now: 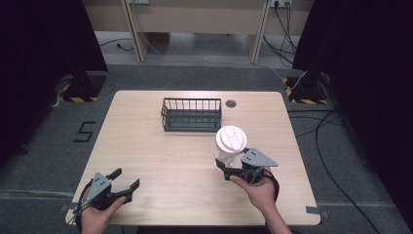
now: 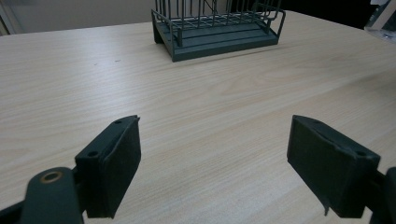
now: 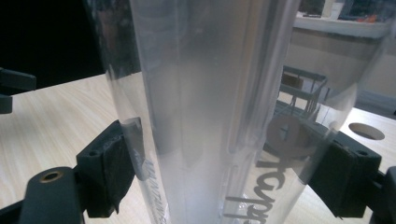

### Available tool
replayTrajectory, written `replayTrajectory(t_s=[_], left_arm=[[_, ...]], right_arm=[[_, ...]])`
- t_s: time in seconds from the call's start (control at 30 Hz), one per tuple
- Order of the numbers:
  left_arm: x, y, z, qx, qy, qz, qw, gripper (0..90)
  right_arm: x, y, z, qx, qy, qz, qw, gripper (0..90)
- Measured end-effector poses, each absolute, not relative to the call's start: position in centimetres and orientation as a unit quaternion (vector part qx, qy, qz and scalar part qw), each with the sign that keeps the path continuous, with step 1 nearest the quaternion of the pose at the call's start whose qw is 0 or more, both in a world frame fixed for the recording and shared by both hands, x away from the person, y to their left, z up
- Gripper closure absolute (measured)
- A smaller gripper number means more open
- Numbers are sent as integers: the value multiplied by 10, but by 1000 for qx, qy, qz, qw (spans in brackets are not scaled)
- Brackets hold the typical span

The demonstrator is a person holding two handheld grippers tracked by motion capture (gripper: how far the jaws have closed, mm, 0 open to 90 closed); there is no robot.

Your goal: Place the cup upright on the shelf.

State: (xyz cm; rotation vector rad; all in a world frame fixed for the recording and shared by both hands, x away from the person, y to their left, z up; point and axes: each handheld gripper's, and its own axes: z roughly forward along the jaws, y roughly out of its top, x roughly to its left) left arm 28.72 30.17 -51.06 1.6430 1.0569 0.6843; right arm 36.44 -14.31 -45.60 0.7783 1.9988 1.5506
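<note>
A clear plastic cup [image 1: 225,157] with a white lid [image 1: 231,139] stands upright between the jaws of my right gripper [image 1: 226,168], right of the table's middle. In the right gripper view both pads [image 3: 109,163] press on the cup's clear wall [image 3: 210,93], which bears grey lettering. The cup's base is hidden. My left gripper [image 1: 126,178] rests near the table's front left corner. Its jaws stand wide apart over bare wood [image 2: 212,163], holding nothing.
A dark wire basket [image 1: 191,115] [image 2: 217,23] stands empty at the back middle of the light wooden table [image 1: 160,161]. A round cable hole [image 1: 231,103] lies just right of it. Cables trail on the floor to the right.
</note>
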Motion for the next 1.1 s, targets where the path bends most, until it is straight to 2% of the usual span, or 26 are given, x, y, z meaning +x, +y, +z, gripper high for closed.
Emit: replayTrajectory(t_s=[1.1], left_arm=[[287, 303, -510, 678, 441, 285, 514, 173]], right_arm=[[399, -125, -439, 291, 723, 572, 255, 184]])
